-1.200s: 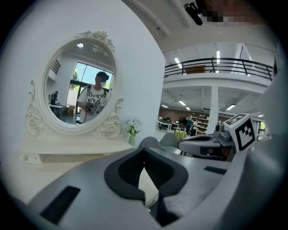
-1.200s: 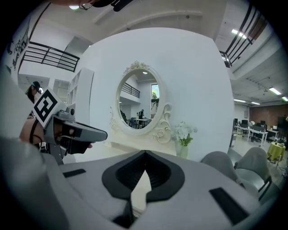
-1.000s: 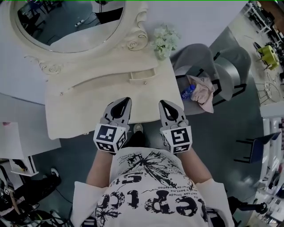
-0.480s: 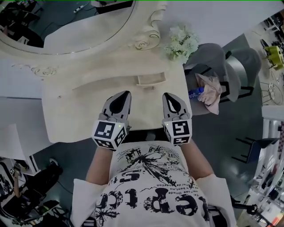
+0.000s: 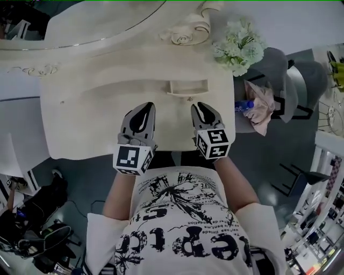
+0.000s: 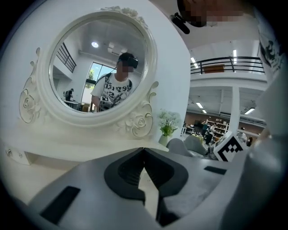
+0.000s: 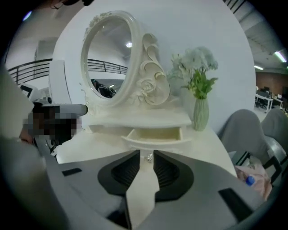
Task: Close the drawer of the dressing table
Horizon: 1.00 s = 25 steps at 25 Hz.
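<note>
On the raised shelf of the dressing table (image 5: 80, 123), below the mirror (image 5: 80, 16), the drawer (image 5: 187, 86) stands pulled out with nothing seen inside it, so the closing has not begun. Just in front of the drawer, the right gripper (image 5: 197, 107) points at its face, its jaws opening to a narrow gap. The small knob (image 7: 148, 157) shows in that gap at the tips, but the pads do not look pressed on it. Left of the drawer, the left gripper (image 5: 145, 106) hangs over the tabletop with jaws together, holding nothing. By my reading the whole push is left: the front must go back flush with the shelf edge. The flowers (image 5: 239, 47) stand beyond the drawer to its right, clear of that path.
</note>
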Tool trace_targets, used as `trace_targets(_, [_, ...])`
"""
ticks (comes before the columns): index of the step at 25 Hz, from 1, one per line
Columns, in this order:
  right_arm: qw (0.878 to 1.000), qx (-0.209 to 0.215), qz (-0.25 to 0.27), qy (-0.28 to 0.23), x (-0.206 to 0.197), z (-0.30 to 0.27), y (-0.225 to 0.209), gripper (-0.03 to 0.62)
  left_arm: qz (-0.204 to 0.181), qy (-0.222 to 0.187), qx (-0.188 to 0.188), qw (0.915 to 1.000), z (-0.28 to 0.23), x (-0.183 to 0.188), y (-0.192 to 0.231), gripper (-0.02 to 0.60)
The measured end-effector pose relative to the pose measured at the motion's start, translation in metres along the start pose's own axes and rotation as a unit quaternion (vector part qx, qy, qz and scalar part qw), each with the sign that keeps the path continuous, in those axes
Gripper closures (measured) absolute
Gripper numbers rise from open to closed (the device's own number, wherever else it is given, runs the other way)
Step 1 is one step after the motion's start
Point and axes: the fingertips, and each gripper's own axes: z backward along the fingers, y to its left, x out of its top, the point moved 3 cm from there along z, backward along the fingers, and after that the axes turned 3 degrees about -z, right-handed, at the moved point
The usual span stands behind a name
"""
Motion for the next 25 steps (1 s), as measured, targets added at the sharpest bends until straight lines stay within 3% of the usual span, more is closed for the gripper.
trace_targets(2, [1.000,0.002,-0.011,0.019,-0.012,-0.015,-0.005,0.490,-0.002,0.007,0.004,1.0000,-0.004,-0.010,0.004,0.563])
trace_targets(7, [0.999,0.009,-0.025,0.032,-0.024,-0.035,-0.006,0.470,-0.004,0.014,0.010,0.9998,-0.005,-0.026,0.009,0.563])
trace_targets(13, [0.996,0.007,-0.077,0.036,-0.019,-0.050,-0.008,0.477,-0.011,0.038,0.017,0.9991,-0.006,-0.037,0.016,0.563])
trace_targets(25, [0.997,-0.015,-0.055,0.052,-0.007,-0.066,-0.016,0.490,-0.015,0.044,0.006,0.9989,-0.009,-0.039,0.018,0.563])
